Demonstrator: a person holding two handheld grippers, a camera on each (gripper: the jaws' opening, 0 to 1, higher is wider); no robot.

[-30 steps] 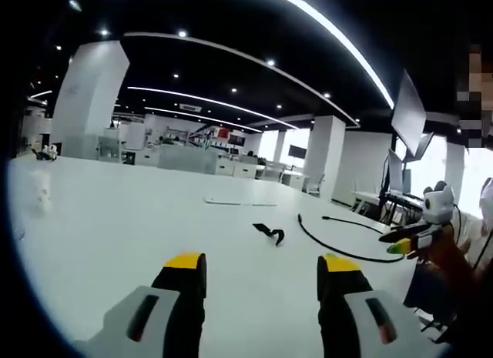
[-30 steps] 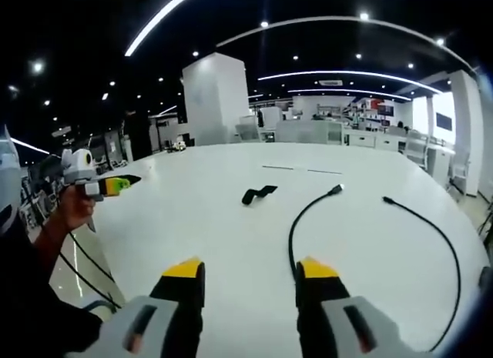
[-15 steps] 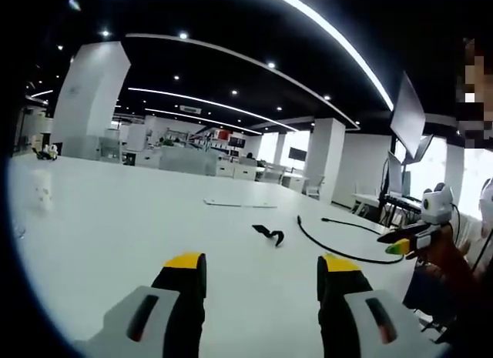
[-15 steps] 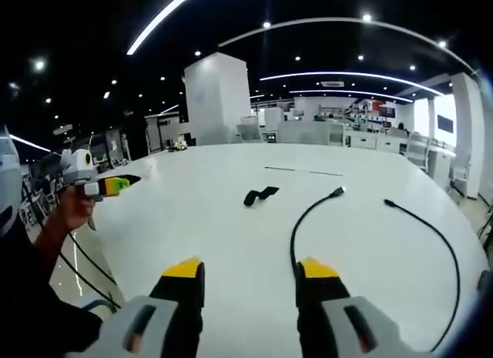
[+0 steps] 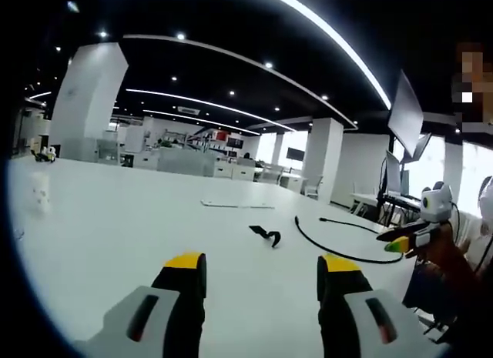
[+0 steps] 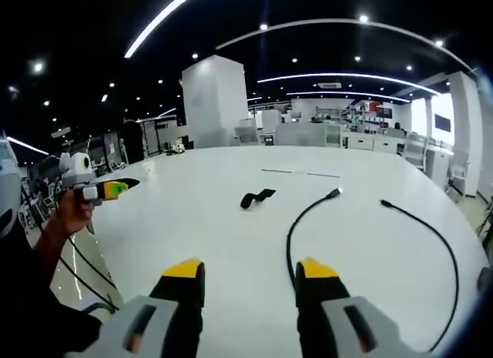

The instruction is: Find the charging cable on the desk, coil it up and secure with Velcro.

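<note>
Lying loose on the white desk (image 6: 231, 235) beside the Velcro strap (image 6: 256, 198), the charging cable (image 6: 296, 219) is judged light, limp and best taken near a plug end, both left gripper (image 5: 262, 267) and right gripper (image 6: 250, 272) being held wide and empty.

White desk (image 5: 100, 227) runs wide, bare surface glossy. Thin flat strip (image 6: 299, 173) lies far across it. White pillar (image 6: 216, 100) stands behind desk, another pillar (image 5: 86, 100) at its far edge. Monitors (image 5: 407, 115) on stands beside desk. Curved ceiling light strips (image 6: 347, 75) overhead.
</note>
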